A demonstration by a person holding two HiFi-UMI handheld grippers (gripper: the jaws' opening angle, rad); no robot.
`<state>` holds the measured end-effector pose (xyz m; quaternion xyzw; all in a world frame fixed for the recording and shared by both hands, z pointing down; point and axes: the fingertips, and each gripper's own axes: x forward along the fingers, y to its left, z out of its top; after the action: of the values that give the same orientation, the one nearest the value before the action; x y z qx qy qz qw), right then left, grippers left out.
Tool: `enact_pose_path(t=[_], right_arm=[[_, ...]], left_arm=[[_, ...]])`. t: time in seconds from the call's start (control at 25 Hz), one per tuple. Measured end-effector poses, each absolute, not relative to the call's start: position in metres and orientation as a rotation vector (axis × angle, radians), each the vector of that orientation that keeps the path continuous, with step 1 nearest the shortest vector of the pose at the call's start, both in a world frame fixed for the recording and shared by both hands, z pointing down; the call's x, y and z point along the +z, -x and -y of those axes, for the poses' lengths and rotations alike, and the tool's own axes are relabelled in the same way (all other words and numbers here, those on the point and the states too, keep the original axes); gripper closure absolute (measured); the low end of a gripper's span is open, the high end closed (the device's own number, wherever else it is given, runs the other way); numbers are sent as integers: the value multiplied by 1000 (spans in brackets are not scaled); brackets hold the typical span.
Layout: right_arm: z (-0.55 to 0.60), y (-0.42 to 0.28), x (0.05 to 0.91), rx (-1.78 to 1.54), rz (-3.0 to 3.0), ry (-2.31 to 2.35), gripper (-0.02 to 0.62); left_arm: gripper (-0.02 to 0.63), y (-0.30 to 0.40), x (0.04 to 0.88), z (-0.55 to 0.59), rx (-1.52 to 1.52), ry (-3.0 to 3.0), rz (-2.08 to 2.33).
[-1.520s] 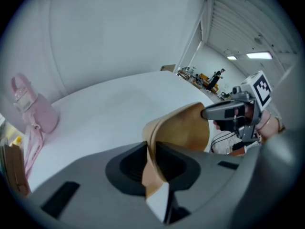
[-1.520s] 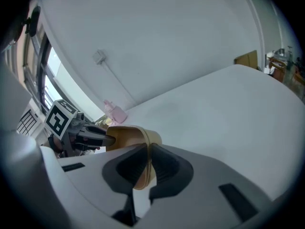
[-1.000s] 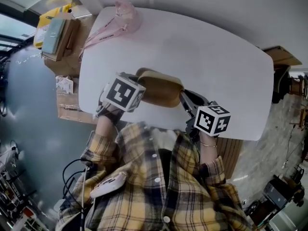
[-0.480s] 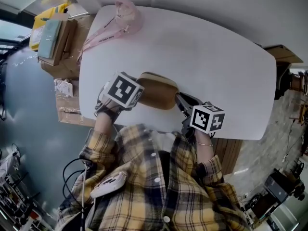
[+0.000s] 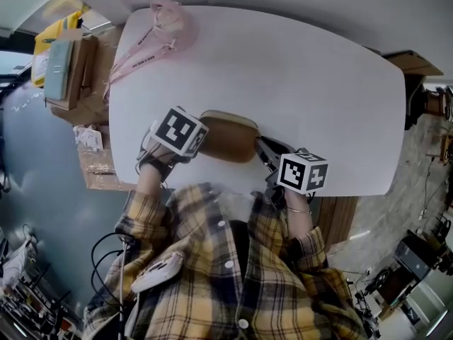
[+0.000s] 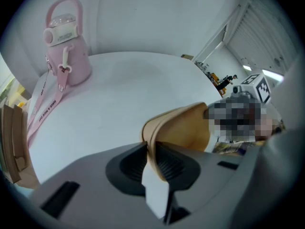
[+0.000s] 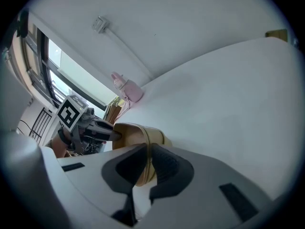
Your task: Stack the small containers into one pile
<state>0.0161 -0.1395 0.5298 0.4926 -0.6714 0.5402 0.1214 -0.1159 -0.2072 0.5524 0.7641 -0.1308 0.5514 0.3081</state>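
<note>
Both left gripper (image 6: 151, 159) and right gripper (image 7: 147, 163) fingers (image 6: 127, 166) clamp tan container (image 5: 228, 137) — near table (image 5: 318, 105) edge

Left hand-held gripper (image 6: 151, 159) and right hand-held gripper (image 7: 147, 163) (both seemingly angled down) pinch the container (image 5: 228, 137).

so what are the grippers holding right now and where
Both hold the tan container: the left gripper is shut on the rim at one end, the right gripper on the rim at the opposite end.
</note>
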Motion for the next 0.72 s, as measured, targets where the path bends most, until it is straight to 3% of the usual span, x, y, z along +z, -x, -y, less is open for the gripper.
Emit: enact_pose_path(t=[0.4, 0.72], right_arm=[[132, -17, 536, 1739, 1895, -1436, 553], [134, -23, 547, 1396, 1827, -1455, 540]], left_arm=[[548, 112, 561, 206, 1475, -1960, 266], [524, 106, 563, 216, 1526, -2091, 340]])
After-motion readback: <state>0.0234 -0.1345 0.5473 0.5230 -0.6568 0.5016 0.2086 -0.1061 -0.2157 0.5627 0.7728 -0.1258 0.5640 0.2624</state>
